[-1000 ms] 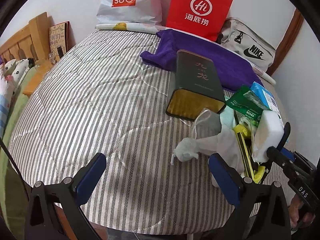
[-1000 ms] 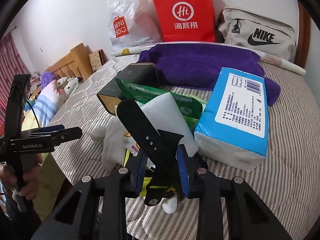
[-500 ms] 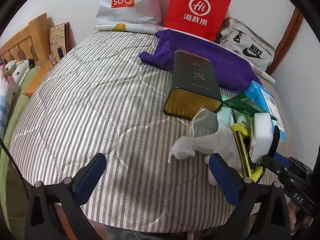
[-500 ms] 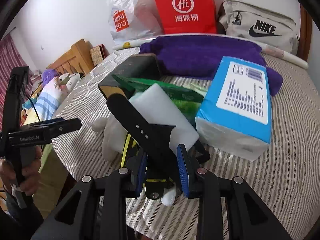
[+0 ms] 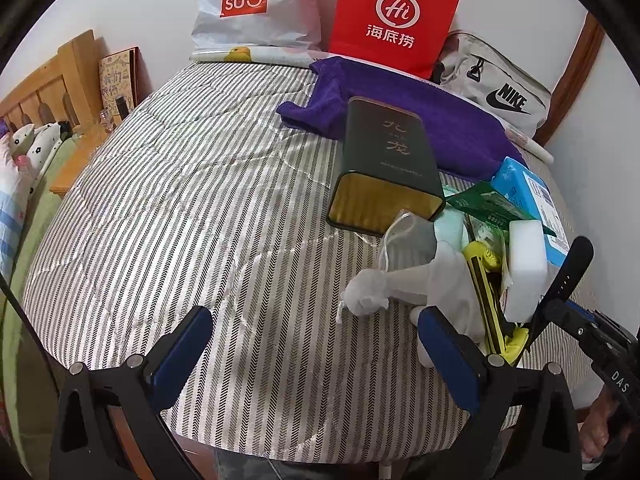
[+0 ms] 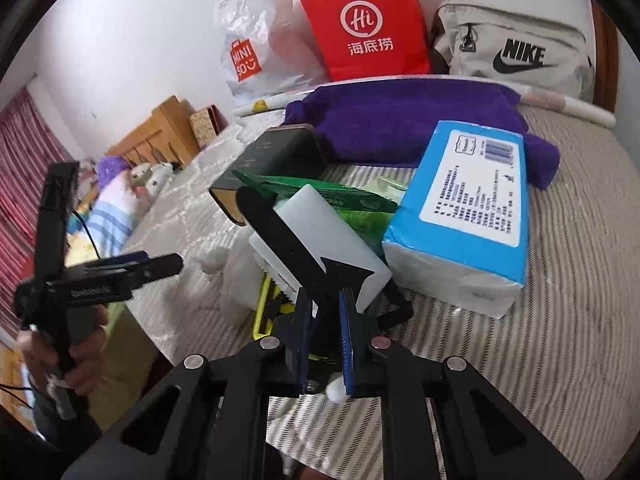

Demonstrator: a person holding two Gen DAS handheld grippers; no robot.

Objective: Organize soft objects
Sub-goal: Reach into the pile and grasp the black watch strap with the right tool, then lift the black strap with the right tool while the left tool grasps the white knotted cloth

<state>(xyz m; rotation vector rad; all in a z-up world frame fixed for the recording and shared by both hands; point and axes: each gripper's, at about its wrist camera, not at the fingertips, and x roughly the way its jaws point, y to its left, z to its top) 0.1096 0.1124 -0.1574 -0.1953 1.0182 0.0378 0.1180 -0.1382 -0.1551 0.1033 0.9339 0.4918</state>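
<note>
A black watch strap (image 6: 288, 240) is pinched by the right claw (image 6: 324, 320), whose jaws have just been closing; the left claw (image 5: 316, 344) is held wide and empty; the pile at 3 o'clock is judged unsorted.

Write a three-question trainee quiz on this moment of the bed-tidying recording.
1. True or false: the left tongs stand open with nothing between them.
2. The right tongs grip: A) black perforated rubber strap, B) yellow utility knife, C) blue tissue pack?
3. Fill in: the towel behind the dark green metal tin is ____.
Key: 1 true. 2 A; these tongs have just been closing, strap between them. 3 purple.
</note>
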